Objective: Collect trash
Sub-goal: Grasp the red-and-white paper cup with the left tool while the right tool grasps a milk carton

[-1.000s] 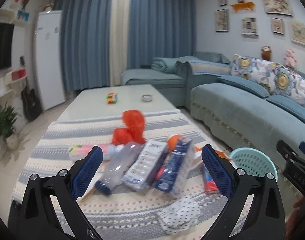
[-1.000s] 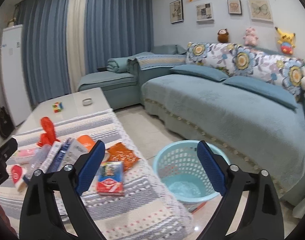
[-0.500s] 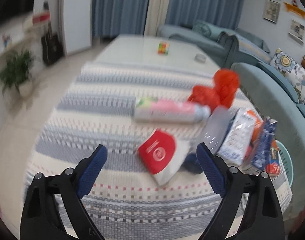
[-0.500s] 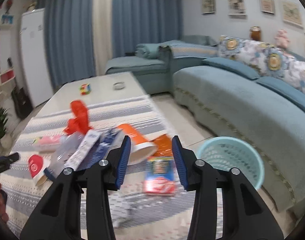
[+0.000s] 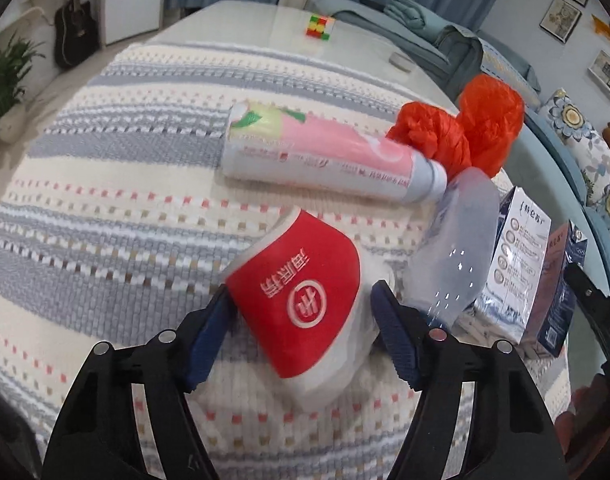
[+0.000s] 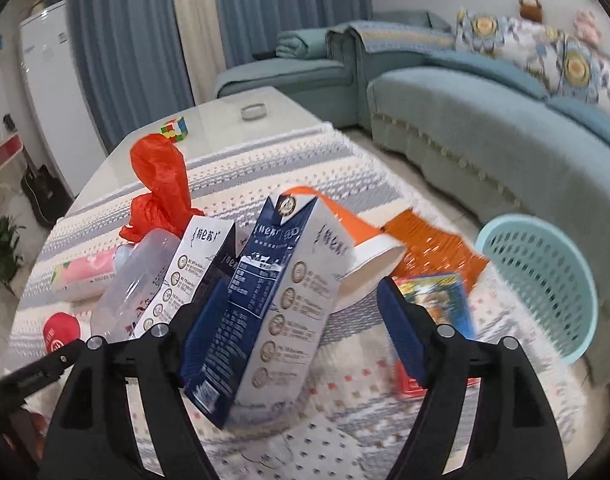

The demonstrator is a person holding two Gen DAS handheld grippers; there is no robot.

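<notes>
Left tongs [image 5: 301,332] closing around red cup [image 5: 305,300] lying on the tabletop [image 5: 105,208]; left pad at the cup's rim, right pad just beside it, contact not certain. Right tongs [image 6: 301,324] reopening, astride blue carton [image 6: 265,300]; left pad against it, right pad apart, no grip yet. Step in hand: picking up trash, one piece per side. Next, probably: squeeze firmly, lift, carry to basket [image 6: 545,280] beside the tabletop. Pink can [image 5: 325,160], clear bottle [image 5: 453,256], orange bag [image 5: 473,124] still waiting. Right view blurred; items behind carton partly hidden.
</notes>
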